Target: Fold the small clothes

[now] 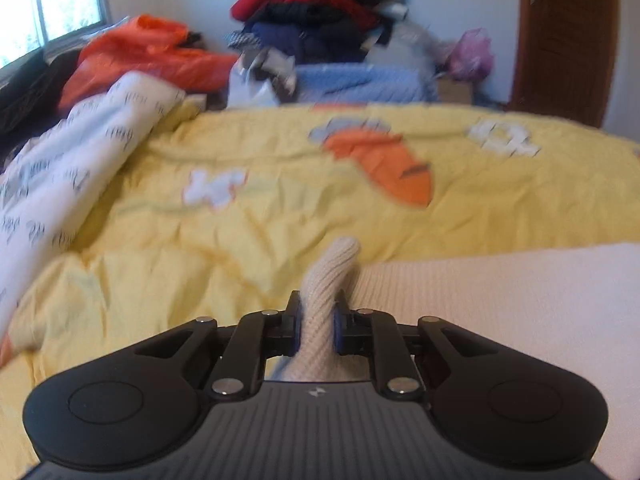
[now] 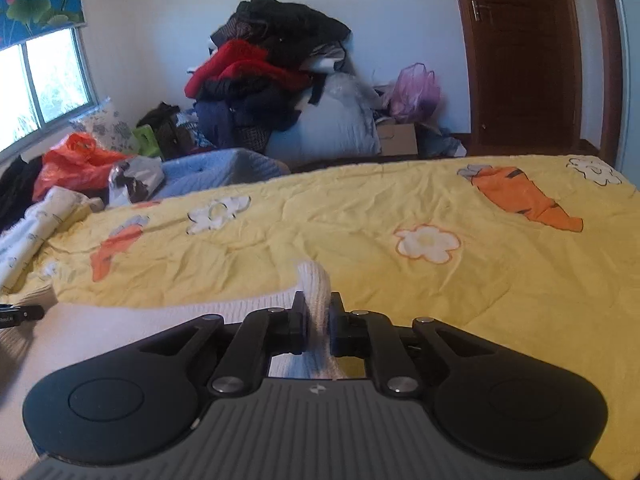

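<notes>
A cream ribbed knit garment (image 1: 500, 300) lies on the yellow quilt (image 1: 240, 232). My left gripper (image 1: 319, 320) is shut on a bunched corner of it that sticks up between the fingers; the cloth spreads off to the right. In the right wrist view, my right gripper (image 2: 319, 320) is shut on another pinched edge of the same cream garment (image 2: 120, 332), which spreads off to the left. The tip of the left gripper (image 2: 22, 313) shows at the left edge of that view.
The yellow quilt (image 2: 400, 280) with carrot and flower prints covers the bed. A white printed cloth (image 1: 72, 168) and an orange bag (image 1: 136, 56) lie at the far left. A tall pile of clothes (image 2: 264, 80) stands against the far wall, and a brown door (image 2: 524, 56) at the right.
</notes>
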The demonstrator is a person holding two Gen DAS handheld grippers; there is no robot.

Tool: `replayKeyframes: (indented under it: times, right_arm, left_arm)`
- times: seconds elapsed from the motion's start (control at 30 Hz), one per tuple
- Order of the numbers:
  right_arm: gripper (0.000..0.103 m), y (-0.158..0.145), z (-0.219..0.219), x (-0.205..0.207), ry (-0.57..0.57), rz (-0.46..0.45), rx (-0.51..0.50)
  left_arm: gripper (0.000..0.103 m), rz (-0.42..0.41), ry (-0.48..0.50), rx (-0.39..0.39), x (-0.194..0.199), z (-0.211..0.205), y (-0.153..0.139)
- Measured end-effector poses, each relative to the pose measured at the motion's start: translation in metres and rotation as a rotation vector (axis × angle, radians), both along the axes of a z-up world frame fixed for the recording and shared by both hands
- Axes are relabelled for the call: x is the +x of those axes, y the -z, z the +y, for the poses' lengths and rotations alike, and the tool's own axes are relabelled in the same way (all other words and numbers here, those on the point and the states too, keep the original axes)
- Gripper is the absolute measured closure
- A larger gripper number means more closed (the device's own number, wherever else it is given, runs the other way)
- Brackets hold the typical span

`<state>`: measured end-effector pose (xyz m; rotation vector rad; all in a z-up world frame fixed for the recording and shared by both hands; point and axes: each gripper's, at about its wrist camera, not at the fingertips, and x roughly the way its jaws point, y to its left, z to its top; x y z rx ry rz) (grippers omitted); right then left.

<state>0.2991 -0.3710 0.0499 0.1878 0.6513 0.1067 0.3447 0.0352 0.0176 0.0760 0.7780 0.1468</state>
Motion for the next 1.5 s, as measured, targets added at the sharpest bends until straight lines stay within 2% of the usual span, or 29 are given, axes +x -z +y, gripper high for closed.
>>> replayKeyframes:
  times: [0.07, 0.13, 0.17, 0.23, 0.27, 0.33, 0.37, 0.4, 0.43, 0.5, 0.57, 0.63, 0.67, 0.8, 0.87, 0.93, 0.97, 1.0, 1.07, 1.13, 1.17, 1.2, 1.23, 1.33, 1.43, 1.5]
  right_arm:
    - [0.087, 0.019, 0.012, 0.005, 0.003, 0.050, -0.091]
    - [0.076, 0.025, 0.020, 0.003, 0.020, 0.089, -0.146]
    - [0.064, 0.020, 0.020, 0.000, 0.034, 0.078, -0.141]
    - [0.050, 0.001, 0.016, -0.020, 0.070, 0.004, -0.096]
    - [0.048, -0.009, 0.015, -0.034, 0.067, -0.046, -0.068]
    - [0.048, -0.023, 0.018, -0.061, 0.027, -0.100, -0.014]
    - [0.048, -0.026, 0.022, -0.073, -0.005, -0.108, 0.005]
    - [0.048, -0.027, 0.029, -0.081, -0.035, -0.104, -0.003]
    - [0.049, -0.023, 0.038, -0.087, -0.055, -0.095, -0.031]
    - [0.049, -0.011, 0.050, -0.089, -0.073, -0.050, -0.084]
    - [0.048, 0.011, 0.055, -0.083, -0.046, 0.048, -0.129]
    - [0.044, 0.026, 0.047, -0.087, -0.020, 0.011, -0.101]
    - [0.044, 0.028, 0.045, -0.089, -0.011, 0.000, -0.076]
    - [0.039, 0.018, 0.058, -0.093, 0.011, 0.033, -0.136]
    - [0.038, 0.001, 0.053, -0.109, 0.060, 0.039, -0.048]
    - [0.038, -0.015, 0.038, -0.147, 0.045, -0.021, 0.119]
    - [0.034, -0.019, 0.029, -0.164, 0.043, -0.043, 0.181]
    - [0.031, -0.021, 0.021, -0.186, 0.057, -0.061, 0.241]
    - [0.021, -0.016, 0.001, -0.226, 0.091, -0.062, 0.370]
    - [0.021, -0.001, -0.018, -0.254, 0.162, -0.020, 0.497]
    - [0.023, 0.008, -0.025, -0.263, 0.198, 0.002, 0.546]
    - [0.023, 0.016, -0.030, -0.269, 0.221, 0.018, 0.585]
    - [0.024, 0.022, -0.033, -0.271, 0.241, 0.029, 0.606]
    - [0.024, 0.040, -0.034, -0.262, 0.291, 0.082, 0.668]
    - [0.024, 0.052, -0.026, -0.247, 0.288, 0.114, 0.728]
    - [0.023, 0.057, -0.019, -0.239, 0.283, 0.096, 0.749]
  left_arm:
    - [0.085, -0.025, 0.009, 0.039, -0.006, -0.007, -0.006]
    - [0.080, -0.046, 0.038, 0.063, -0.014, -0.010, -0.017]
    - [0.080, -0.059, 0.042, 0.066, -0.021, -0.010, -0.026]
    - [0.079, -0.108, 0.045, 0.038, -0.044, -0.007, -0.049]
    - [0.076, -0.131, 0.038, 0.020, -0.056, -0.006, -0.058]
    - [0.069, -0.186, 0.058, -0.062, -0.081, -0.008, -0.071]
    - [0.059, -0.193, 0.082, -0.092, -0.089, -0.013, -0.072]
    - [0.052, -0.186, 0.099, -0.112, -0.095, -0.020, -0.070]
    - [0.040, -0.169, 0.119, -0.119, -0.097, -0.029, -0.064]
    - [0.039, -0.117, 0.154, -0.092, -0.098, -0.047, -0.045]
    - [0.036, -0.031, 0.162, -0.051, -0.090, -0.055, -0.016]
    - [0.029, -0.139, 0.174, -0.029, -0.100, -0.049, 0.005]
    - [0.029, -0.147, 0.171, -0.034, -0.102, -0.048, 0.005]
    - [0.030, -0.119, 0.137, -0.037, -0.109, -0.047, -0.011]
    - [0.031, -0.143, 0.127, -0.081, -0.137, -0.035, -0.028]
    - [0.028, -0.199, 0.096, -0.168, -0.177, -0.015, -0.040]
    - [0.022, -0.216, 0.073, -0.236, -0.199, -0.002, -0.043]
    - [0.020, -0.220, 0.043, -0.305, -0.219, 0.012, -0.043]
    - [0.020, -0.202, -0.048, -0.433, -0.250, 0.035, -0.035]
    - [0.020, -0.156, -0.143, -0.552, -0.269, 0.053, -0.022]
    - [0.020, -0.124, -0.183, -0.642, -0.275, 0.060, -0.013]
    - [0.020, -0.094, -0.204, -0.733, -0.278, 0.066, -0.004]
    - [0.018, -0.103, -0.200, -0.798, -0.280, 0.068, 0.002]
    - [0.015, -0.093, -0.207, -0.915, -0.270, 0.069, 0.006]
    - [0.014, -0.041, -0.176, -1.126, -0.249, 0.067, 0.021]
    - [0.014, -0.039, -0.161, -1.155, -0.238, 0.061, 0.022]
